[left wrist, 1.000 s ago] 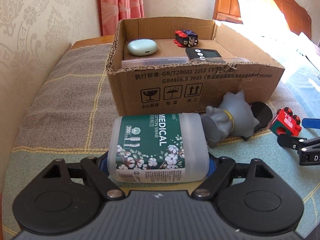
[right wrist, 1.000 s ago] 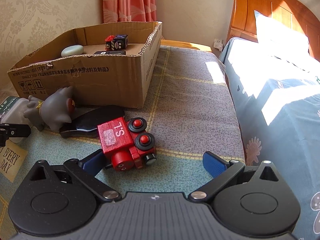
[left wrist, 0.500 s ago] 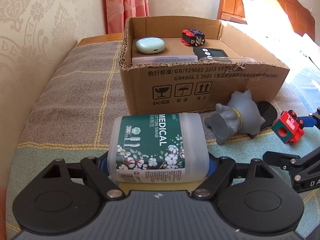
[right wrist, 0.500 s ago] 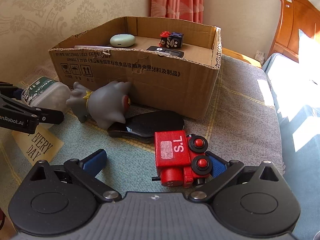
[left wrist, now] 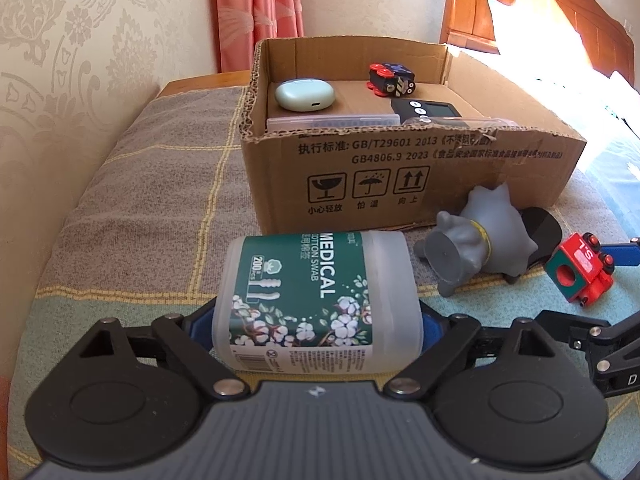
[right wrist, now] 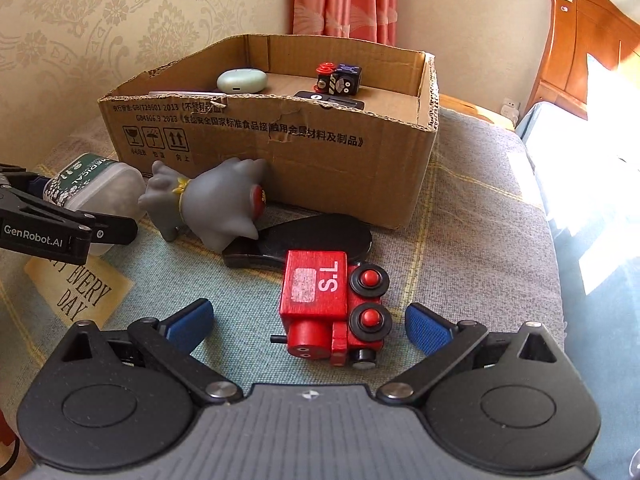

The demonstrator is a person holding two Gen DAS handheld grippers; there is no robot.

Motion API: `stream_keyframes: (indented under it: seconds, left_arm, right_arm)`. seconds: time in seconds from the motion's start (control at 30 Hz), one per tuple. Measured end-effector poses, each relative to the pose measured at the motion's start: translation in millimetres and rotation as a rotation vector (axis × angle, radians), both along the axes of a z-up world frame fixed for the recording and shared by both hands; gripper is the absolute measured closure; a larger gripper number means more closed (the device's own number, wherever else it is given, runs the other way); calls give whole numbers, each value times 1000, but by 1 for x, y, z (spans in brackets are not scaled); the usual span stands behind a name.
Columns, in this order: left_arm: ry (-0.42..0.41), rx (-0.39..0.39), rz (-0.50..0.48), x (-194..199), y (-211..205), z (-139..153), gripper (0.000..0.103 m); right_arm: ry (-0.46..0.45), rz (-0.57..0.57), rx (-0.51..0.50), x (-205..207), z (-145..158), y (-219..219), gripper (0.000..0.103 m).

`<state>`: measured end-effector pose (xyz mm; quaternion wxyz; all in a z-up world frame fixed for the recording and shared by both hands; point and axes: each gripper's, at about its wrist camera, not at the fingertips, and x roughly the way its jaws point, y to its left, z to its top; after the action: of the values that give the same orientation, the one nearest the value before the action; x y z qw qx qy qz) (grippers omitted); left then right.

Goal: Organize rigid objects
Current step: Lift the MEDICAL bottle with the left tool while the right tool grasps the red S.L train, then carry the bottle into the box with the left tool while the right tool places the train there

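A clear cotton swab box point(left wrist: 316, 300) with a green label lies on its side on the bed cover. It sits between the jaws of my left gripper point(left wrist: 316, 320), which are opening; the blue pads stand just off its ends. A red wooden train point(right wrist: 332, 304) lies on the cover between the wide-open jaws of my right gripper point(right wrist: 308, 324). It is nearer the right pad, and neither pad touches it. The cardboard box point(left wrist: 400, 168) stands behind both.
The box holds a green earbud case point(left wrist: 305, 95), a small dark train point(left wrist: 390, 78), a black device point(left wrist: 428, 110) and a clear case point(left wrist: 332, 122). A grey toy figure point(right wrist: 212, 204) and a black oval object point(right wrist: 316, 240) lie against its front. A printed card point(right wrist: 80, 292) lies on the cover.
My left jaws have spread wider around the swab box. The right gripper has swung around the train, which went from its left pad to its right pad and now lies clear of both.
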<state>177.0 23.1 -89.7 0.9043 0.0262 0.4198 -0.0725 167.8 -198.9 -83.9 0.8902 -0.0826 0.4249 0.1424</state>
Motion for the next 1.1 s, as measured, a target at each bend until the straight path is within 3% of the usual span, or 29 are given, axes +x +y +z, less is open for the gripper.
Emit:
stream_keyframes:
  seconds: [0.3,0.57,0.7,0.87,1.1]
  left_arm:
    - [-17,1,18,-2,1,0,11]
    - [-24,26,4,0,-5,2,12]
    - [-43,85,-6,-1,-9,3,12]
    - [-44,55,-1,1,-6,6,13]
    - [-47,63,1,1,-7,5,14]
  right_arm:
    - [-6,-3,1,3,-1,-1,0]
    - [-24,-32,-1,3,5,-2,20]
    - [-32,-25,-15,1,6,0,24]
    - [-34,-36,-15,1,8,-1,38]
    - [-39,-57,-41,2,10,-1,45]
